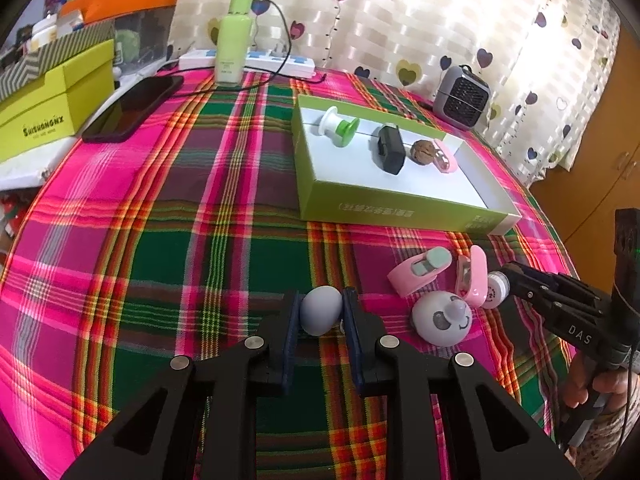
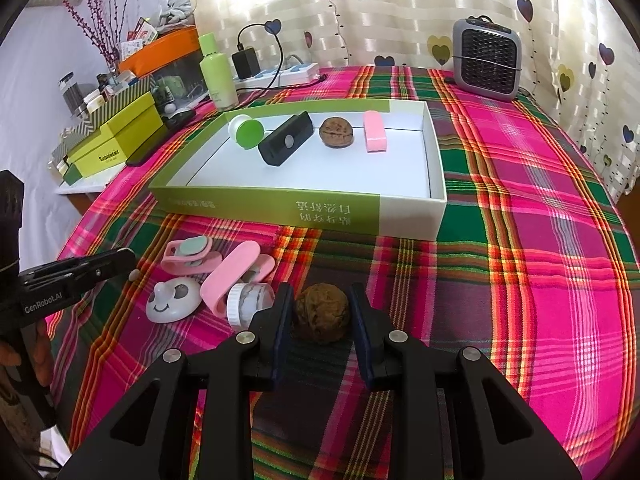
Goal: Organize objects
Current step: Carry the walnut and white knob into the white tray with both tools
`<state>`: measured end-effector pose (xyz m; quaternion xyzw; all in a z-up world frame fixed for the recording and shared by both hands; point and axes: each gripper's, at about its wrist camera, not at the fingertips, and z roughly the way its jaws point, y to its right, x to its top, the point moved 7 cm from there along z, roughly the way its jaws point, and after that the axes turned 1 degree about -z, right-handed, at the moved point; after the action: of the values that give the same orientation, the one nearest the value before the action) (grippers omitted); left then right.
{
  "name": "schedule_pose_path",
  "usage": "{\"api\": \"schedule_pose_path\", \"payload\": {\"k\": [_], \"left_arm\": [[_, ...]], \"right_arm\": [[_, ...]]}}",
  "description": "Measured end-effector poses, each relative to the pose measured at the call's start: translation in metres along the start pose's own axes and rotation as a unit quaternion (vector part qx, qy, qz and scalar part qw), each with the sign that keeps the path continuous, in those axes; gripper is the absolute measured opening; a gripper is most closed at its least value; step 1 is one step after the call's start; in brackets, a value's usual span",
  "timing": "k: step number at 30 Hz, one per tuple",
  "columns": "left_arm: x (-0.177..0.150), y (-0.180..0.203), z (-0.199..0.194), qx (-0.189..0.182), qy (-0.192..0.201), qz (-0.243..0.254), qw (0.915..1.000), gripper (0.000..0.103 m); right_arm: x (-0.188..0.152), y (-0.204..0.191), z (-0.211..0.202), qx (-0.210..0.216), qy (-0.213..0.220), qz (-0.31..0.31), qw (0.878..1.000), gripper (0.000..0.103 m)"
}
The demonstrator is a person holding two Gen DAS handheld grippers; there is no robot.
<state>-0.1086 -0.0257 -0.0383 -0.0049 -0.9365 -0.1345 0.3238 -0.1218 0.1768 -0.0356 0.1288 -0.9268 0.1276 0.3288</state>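
Gripping two items at once: left gripper (image 1: 322,314) pinched a smooth grey egg-shaped obj (image 1: 320,310), right gripper (image 2: 322,314) pinched a rough brown walnut (image 2: 322,312), both low over the plaid-cloth worktop (image 2: 520,240). Step looked like pick, pre-lift. Next move prob. calls for lifting & carrying both fwd to the green-white cardboard box (image 2: 304,210), which already held a spool, black block, walnut, pink clip. Pink plastic clips (image 2: 236,276), panda-face dome (image 2: 174,300) & small jar (image 2: 250,302) were still loose nearby.

"GenRobot.AI" on the left tongs (image 2: 102,270); "DAS" on the right tongs (image 1: 505,276); "SHISHONGNX" on the yellow-green box (image 1: 56,108).
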Motion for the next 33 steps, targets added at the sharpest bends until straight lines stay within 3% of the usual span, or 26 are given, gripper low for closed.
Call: {"api": "schedule_pose_path", "payload": {"k": [33], "left_arm": [[0.011, 0.031, -0.007, -0.017, 0.015, 0.023, 0.9995, 0.020]], "right_arm": [[0.007, 0.005, -0.011, 0.010, 0.018, 0.009, 1.000, 0.029]]}}
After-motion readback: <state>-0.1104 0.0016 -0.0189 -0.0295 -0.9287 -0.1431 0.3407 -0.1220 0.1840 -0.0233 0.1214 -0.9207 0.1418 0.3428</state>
